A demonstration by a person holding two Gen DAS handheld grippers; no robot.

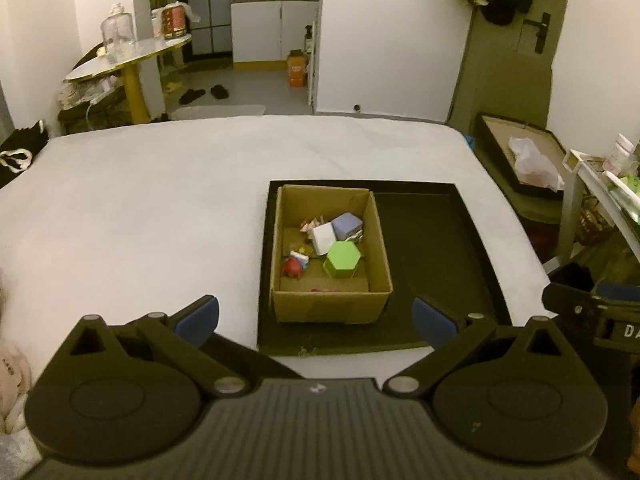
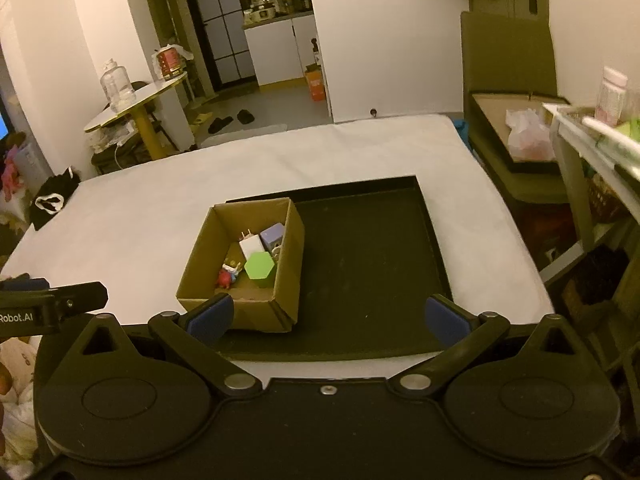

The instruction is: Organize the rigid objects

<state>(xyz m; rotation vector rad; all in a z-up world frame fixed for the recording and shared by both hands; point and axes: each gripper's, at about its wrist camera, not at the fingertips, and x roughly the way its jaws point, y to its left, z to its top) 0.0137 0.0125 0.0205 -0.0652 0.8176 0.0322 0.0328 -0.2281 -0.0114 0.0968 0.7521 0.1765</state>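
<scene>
An open cardboard box stands in the left part of a shallow black tray on a white bed. In it lie a green hexagonal block, a white cube, a lavender cube, a red figure and small bits. The box, tray and green block also show in the right wrist view. My left gripper is open and empty, above the box's near wall. My right gripper is open and empty, above the tray's near edge.
The white bed spreads left of the tray. A round table with a jar stands beyond it. A dark open case and a shelf stand at the right. The other gripper shows at the left edge of the right wrist view.
</scene>
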